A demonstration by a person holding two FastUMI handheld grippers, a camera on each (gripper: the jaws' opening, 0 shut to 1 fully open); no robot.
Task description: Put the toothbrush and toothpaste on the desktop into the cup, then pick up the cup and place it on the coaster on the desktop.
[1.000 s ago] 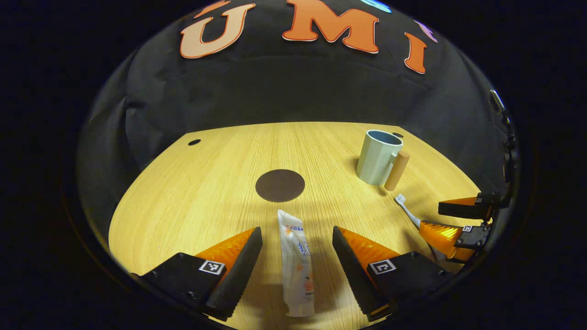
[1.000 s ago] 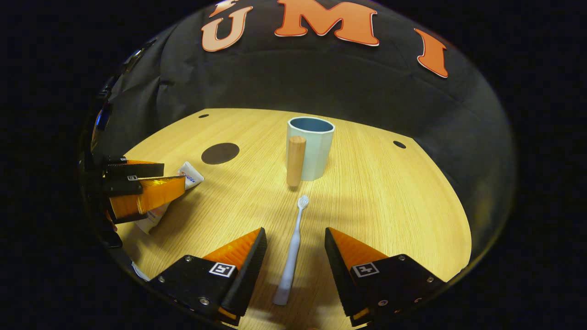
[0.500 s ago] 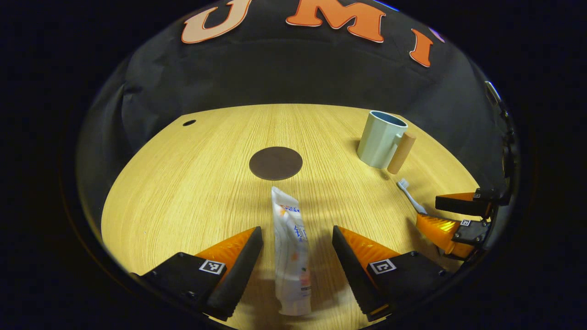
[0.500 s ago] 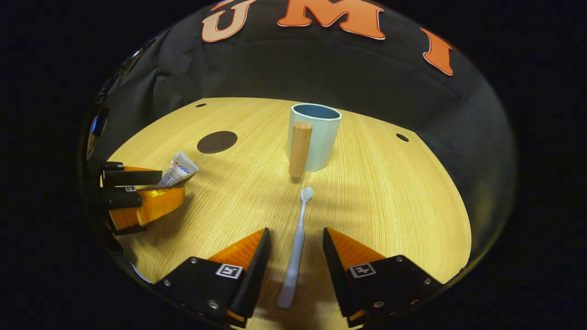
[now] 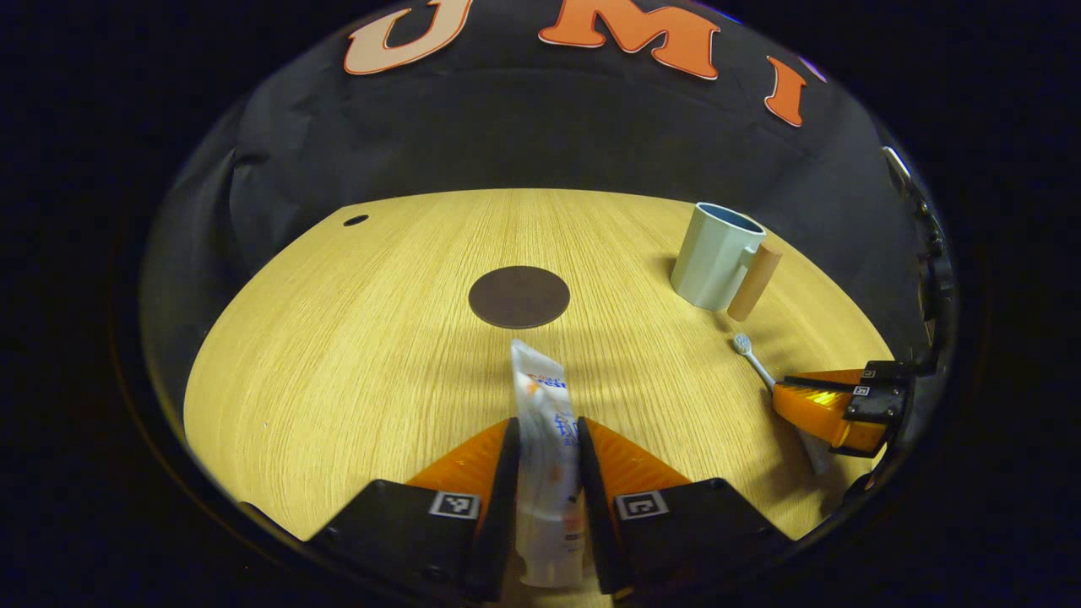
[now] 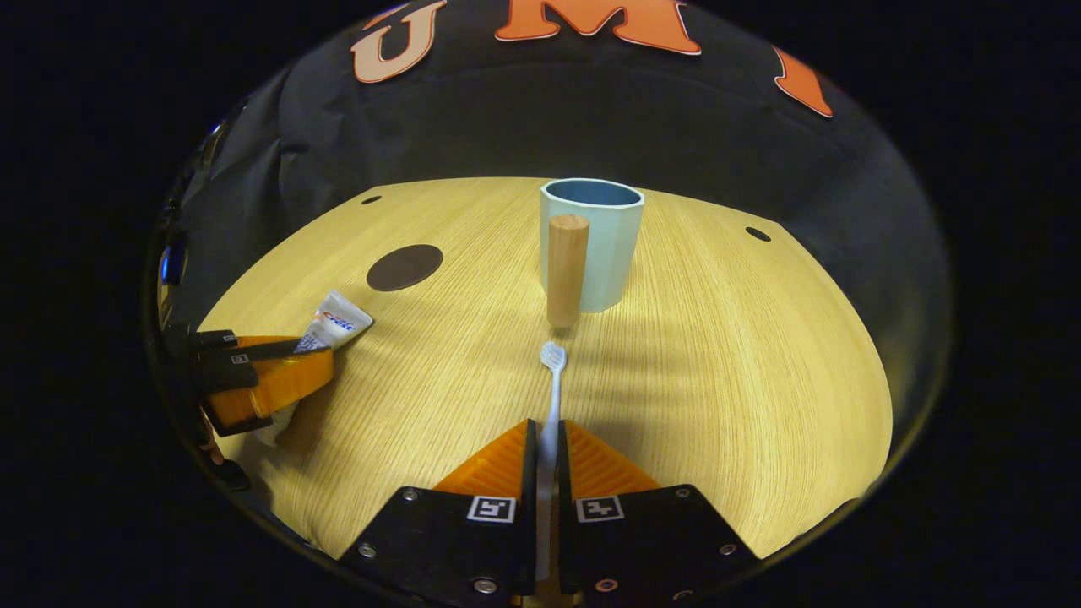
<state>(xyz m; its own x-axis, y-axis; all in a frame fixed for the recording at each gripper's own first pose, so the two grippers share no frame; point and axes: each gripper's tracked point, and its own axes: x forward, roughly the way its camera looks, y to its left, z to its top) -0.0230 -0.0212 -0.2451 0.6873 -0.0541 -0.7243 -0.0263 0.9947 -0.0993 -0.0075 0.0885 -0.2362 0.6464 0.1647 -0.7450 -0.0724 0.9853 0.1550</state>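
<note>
The toothpaste (image 6: 334, 322) carries red and blue brand lettering near its crimped end, too small to read surely, and the tongs bear wordless square black-and-white code markers.

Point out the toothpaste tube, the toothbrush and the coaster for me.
toothpaste tube (image 5: 540, 405): left gripper view, upper body of the tube above the jaws.
toothbrush (image 6: 552, 356): right gripper view, the bristle head.
coaster (image 5: 518, 297): left gripper view, centre of the dark round disc.

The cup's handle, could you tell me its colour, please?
Light wood tan handle, best in the right gripper view.
</note>
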